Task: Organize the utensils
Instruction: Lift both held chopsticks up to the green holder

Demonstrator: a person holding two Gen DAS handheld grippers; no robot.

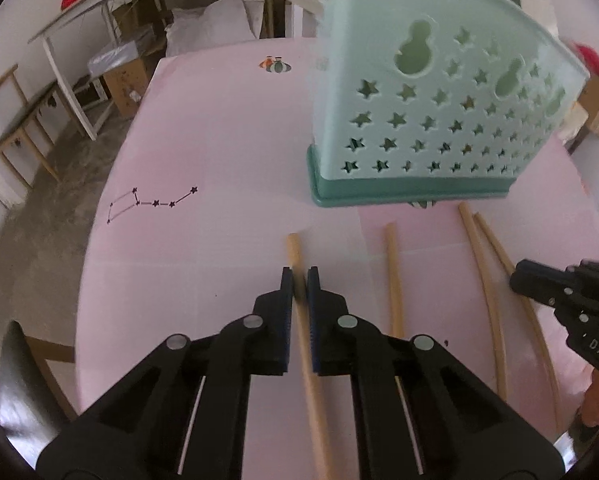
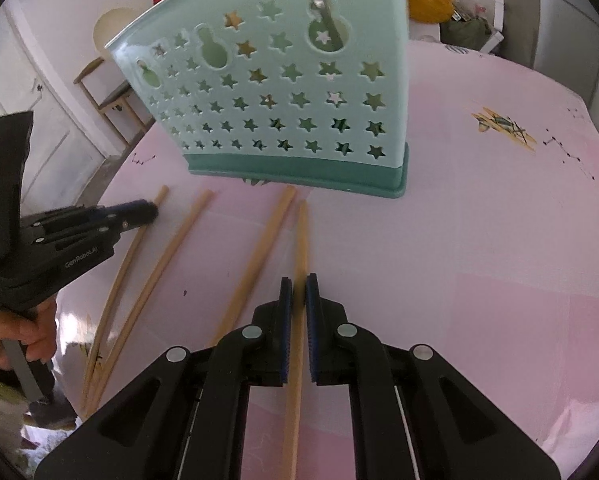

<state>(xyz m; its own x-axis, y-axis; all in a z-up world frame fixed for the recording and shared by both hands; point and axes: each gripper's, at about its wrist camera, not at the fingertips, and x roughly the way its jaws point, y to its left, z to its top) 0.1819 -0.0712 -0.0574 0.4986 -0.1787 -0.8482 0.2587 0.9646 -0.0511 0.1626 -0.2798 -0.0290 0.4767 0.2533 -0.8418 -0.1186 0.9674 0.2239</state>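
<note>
While four chopsticks lie on the pink table [image 1: 179, 280] before the holder [image 1: 439, 120], we clamp one chopstick [image 1: 295, 256] in our left gripper [image 1: 299, 280] and another [image 2: 301, 240] in our right gripper [image 2: 298, 284].

Two close wrist views angled down along each hand-held gripper, sharing basket [image 1: 427, 112] and chopsticks [image 2: 167, 256].

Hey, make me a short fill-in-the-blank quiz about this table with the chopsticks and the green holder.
1. The holes punched in the green holder are mostly shaped like ____.
2. The number of wooden chopsticks lying on the pink table is ____.
3. Each hand-held gripper, left and right, is shut on one ____.

Missing words: stars; four; chopstick
</note>
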